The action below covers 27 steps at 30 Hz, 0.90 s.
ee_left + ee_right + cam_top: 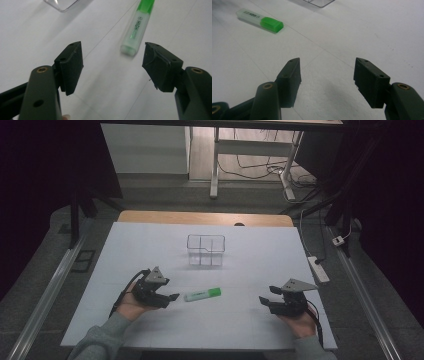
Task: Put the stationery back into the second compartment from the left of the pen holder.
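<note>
white sheeting covers the table top (150, 250), with a strip of bare wood showing along the far edge and faint straight crease lines running across the sheet. near the middle of the near half lies a green-capped highlighter pen with a pale translucent barrel (202, 294), flat on its side. farther back, well apart from it, stands a clear plastic organiser box with inner dividers (206, 250), upright.

the left gripper (172, 297), held in a hand in a grey sleeve, sits just beside the highlighter's pale end, its jaws spread wide with nothing between them; in the left gripper view the pen (137, 27) lies just beyond the jaw tips. the right gripper (263, 299) rests well apart on the other side, jaws likewise wide and empty; in the right gripper view the pen (259, 20) lies far off to the upper left.

around the table the room is dim: grey carpet floor, a white power strip (318, 268) on the floor at the right, loose cables beneath a white-legged desk (215, 165) behind.
</note>
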### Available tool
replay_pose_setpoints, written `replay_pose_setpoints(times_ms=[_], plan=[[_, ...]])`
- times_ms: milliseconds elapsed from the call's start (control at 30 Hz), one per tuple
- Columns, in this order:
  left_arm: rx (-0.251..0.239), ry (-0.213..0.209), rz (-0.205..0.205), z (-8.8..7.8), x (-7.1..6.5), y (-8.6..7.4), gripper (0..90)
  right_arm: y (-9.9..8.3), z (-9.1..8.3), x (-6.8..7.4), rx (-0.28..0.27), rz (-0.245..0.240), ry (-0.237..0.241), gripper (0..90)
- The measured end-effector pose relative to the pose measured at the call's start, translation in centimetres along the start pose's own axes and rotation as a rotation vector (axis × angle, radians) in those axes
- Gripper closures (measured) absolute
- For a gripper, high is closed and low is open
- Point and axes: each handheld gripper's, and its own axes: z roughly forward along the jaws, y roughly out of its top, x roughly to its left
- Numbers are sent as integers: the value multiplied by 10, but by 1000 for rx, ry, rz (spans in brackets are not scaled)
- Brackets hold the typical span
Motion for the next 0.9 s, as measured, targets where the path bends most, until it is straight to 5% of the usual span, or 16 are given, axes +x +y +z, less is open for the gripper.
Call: replay_pose_setpoints(times_ms=[500, 900], plan=[[37, -94, 30, 38, -10, 45, 319, -1, -1, -3, 5, -15, -22, 375], [96, -127, 81, 64, -14, 70, 321, -2, -2, -6, 3, -5, -23, 375]])
